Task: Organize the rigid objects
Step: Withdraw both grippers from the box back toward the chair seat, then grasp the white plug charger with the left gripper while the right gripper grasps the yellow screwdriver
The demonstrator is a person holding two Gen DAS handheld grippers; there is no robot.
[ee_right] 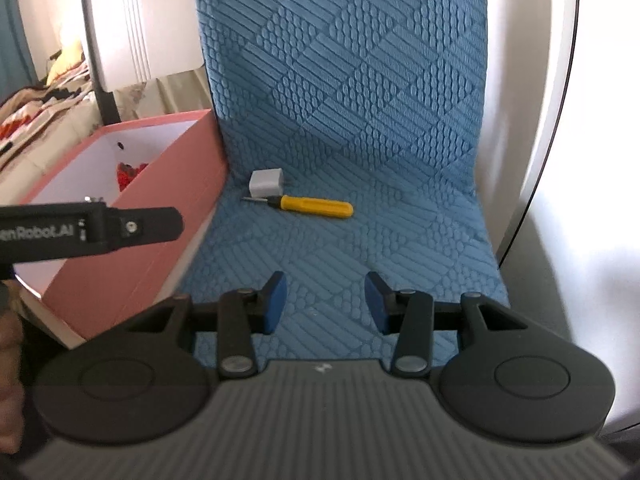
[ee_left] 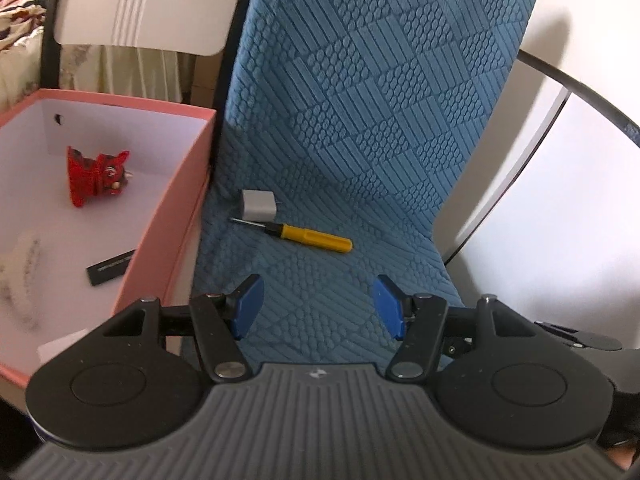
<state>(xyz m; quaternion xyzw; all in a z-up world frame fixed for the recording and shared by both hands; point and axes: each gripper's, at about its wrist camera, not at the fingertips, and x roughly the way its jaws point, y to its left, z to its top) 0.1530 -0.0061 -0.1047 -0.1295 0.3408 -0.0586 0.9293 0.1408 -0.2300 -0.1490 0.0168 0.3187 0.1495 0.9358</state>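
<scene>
Hovering above the textured blue quilted seat cover (ee_left: 360,120) with the left gripper (ee_left: 319,306), jaws standing apart and nothing between the blue pads (ee_left: 249,306)

Hanging likewise over the same cover with the right gripper (ee_right: 325,303), jaws parted and gripping nothing

Lying on the seat, well ahead of both grippers: 1 yellow-handled screwdriver with a thin metal shaft (ee_left: 308,237), tip pointing toward the box, and 1 small white-grey plastic charger cube (ee_left: 258,205) just behind the shaft, touching it or nearly so; too close to tell

Sitting just left of the seat cover: 1 pink cardboard box with a white interior (ee_left: 176,200), open at the top

Resting inside the box: 1 red figurine-like toy (ee_left: 98,176) near the far wall, 1 flat black rectangular piece with pale lettering (ee_left: 110,267) against the near right wall, and 1 blurred pale fuzzy item (ee_left: 22,276) at the left

Showing in the right wrist view: the left gripper's black body crossing in front of the box
</scene>
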